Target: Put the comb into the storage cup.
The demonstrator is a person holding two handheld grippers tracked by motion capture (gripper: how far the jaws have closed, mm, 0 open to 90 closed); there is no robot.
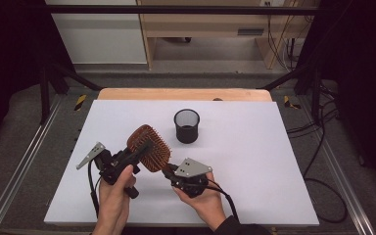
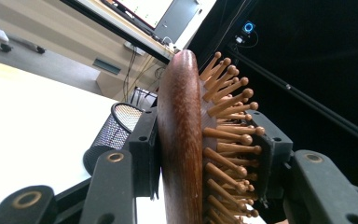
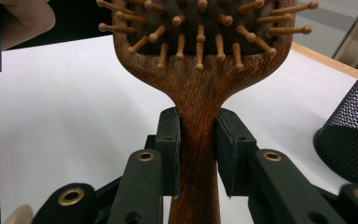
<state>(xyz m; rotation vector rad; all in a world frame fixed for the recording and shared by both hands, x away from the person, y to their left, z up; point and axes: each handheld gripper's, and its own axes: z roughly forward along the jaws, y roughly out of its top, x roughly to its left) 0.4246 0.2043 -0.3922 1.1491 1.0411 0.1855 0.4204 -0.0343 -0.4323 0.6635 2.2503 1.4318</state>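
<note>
Fingers: left gripper (image 2: 205, 154) clamps the wooden hairbrush (image 1: 149, 147) head; right gripper (image 3: 198, 154) clenches its handle.
Hairbrush: held above the white table (image 1: 254, 161), near the mesh cup (image 1: 186, 126).

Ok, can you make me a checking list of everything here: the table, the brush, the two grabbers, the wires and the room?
Surface: white table top, wooden edge at the far side.
Job's things: wooden hairbrush, lifted off the table, bristles toward the right gripper's camera.
Clutter: black mesh cup, upright, apart from the brush.
Grippers: left gripper shut on the brush head, back and bristles between its pads; right gripper shut on the handle.
Cables: one black cable trails from each gripper.
Surroundings: wooden desk behind, black frame, floor cables at right.
</note>
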